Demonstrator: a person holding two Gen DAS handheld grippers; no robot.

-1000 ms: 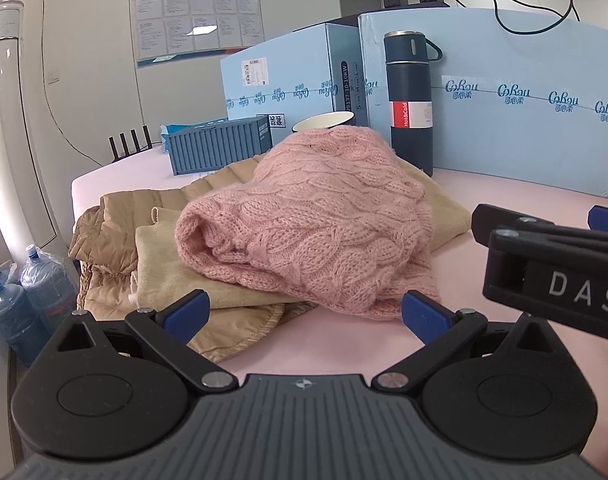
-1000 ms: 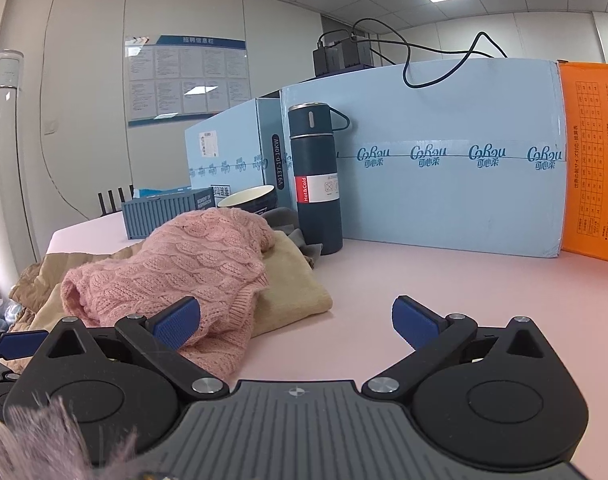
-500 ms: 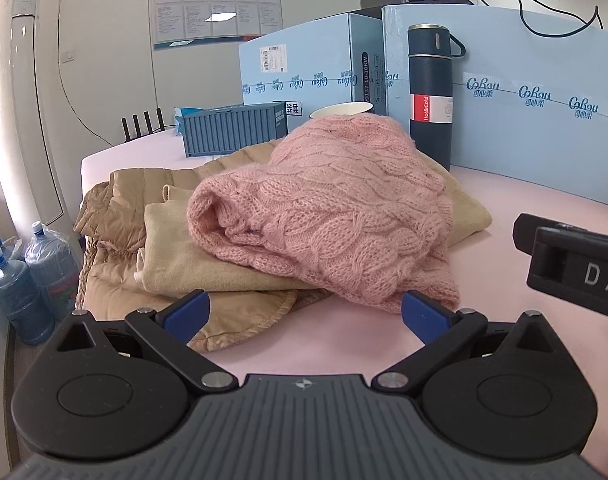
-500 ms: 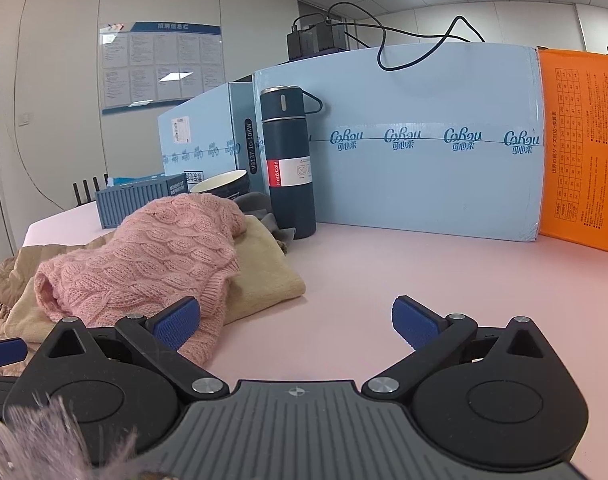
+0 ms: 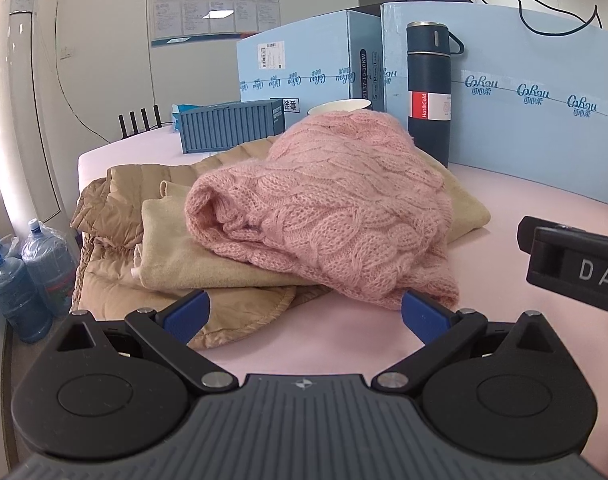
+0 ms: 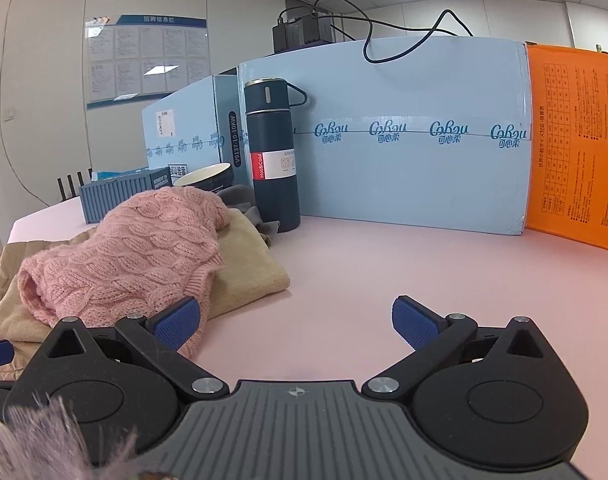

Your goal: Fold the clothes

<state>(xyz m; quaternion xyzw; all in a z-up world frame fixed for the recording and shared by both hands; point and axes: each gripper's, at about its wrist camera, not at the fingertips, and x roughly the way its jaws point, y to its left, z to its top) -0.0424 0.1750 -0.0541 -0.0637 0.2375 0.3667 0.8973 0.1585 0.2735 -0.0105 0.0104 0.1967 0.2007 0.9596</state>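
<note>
A folded pink cable-knit sweater (image 5: pixel 336 204) (image 6: pixel 131 256) lies on top of a folded beige garment (image 5: pixel 207 256) (image 6: pixel 247 268), which rests on a tan quilted jacket (image 5: pixel 115 200). The stack sits on a pink table (image 6: pixel 404 264). My left gripper (image 5: pixel 304 314) is open, just short of the stack's near edge, with nothing between its blue pads. My right gripper (image 6: pixel 295 322) is open too, over bare table to the right of the stack, its left pad close to the sweater's hem. Part of the right gripper's body (image 5: pixel 576 264) shows at the right of the left wrist view.
A dark blue thermos (image 5: pixel 430 92) (image 6: pixel 271 152) stands behind the clothes in front of light blue cartons (image 6: pixel 416 136). A bowl (image 6: pixel 203 178), a blue container-shaped box (image 5: pixel 231 128), and an orange box (image 6: pixel 576 140) are near. Water bottles (image 5: pixel 27 272) stand on the floor left of the table.
Both grippers have drawn back a little from the stack and tilted, so the clothes sit slightly farther and lower in view. Both stay open; the clothes have not moved.
</note>
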